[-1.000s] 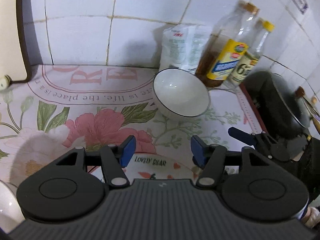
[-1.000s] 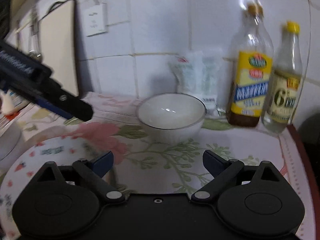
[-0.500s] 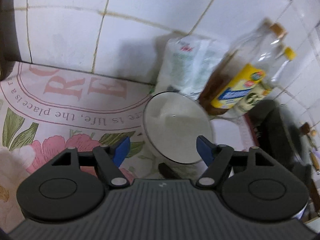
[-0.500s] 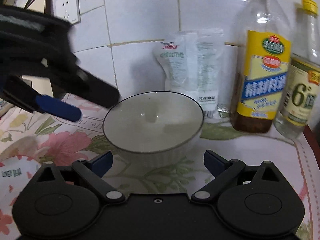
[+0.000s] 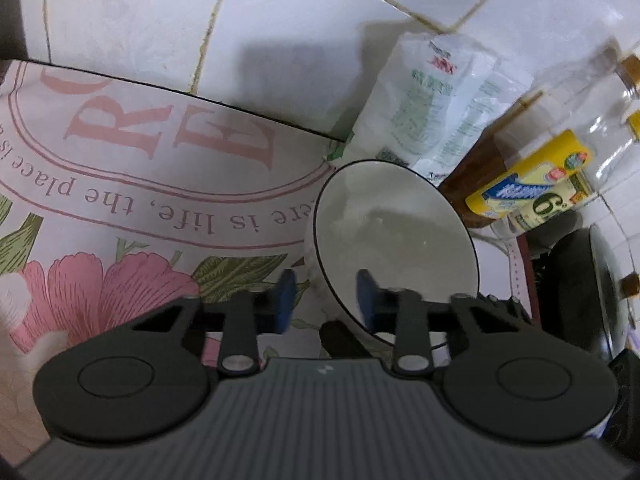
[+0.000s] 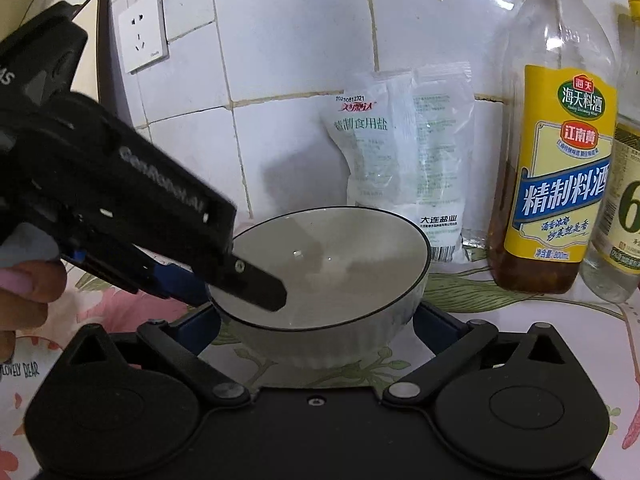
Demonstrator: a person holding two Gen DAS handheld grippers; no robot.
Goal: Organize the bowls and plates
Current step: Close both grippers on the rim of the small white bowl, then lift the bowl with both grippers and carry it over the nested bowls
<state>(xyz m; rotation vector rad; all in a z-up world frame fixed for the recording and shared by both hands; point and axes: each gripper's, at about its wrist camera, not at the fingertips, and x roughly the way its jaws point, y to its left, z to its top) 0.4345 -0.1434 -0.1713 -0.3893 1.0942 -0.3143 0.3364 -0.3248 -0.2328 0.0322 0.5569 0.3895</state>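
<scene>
A white bowl (image 6: 332,276) with a dark rim stands on the flowered mat, close to the tiled wall; it also shows in the left wrist view (image 5: 392,236). My left gripper (image 5: 326,300) straddles the bowl's near left rim, one blue finger outside and one inside, with a gap still between the pads and the wall. In the right wrist view the left gripper (image 6: 224,280) reaches in from the left over the rim. My right gripper (image 6: 316,320) is open, its fingers on either side of the bowl's base. A plate edge marked "LOVELY BEAR" (image 6: 18,368) lies at the left.
A salt bag (image 6: 404,152) leans on the wall behind the bowl. A cooking wine bottle (image 6: 560,148) and a second bottle (image 6: 624,208) stand at the right. A black pot (image 5: 580,292) sits further right. A wall socket (image 6: 142,36) is at upper left.
Both grippers moved forward to the bowl. The left gripper narrowed and now straddles the rim; the right gripper's fingers now flank the bowl's base.
</scene>
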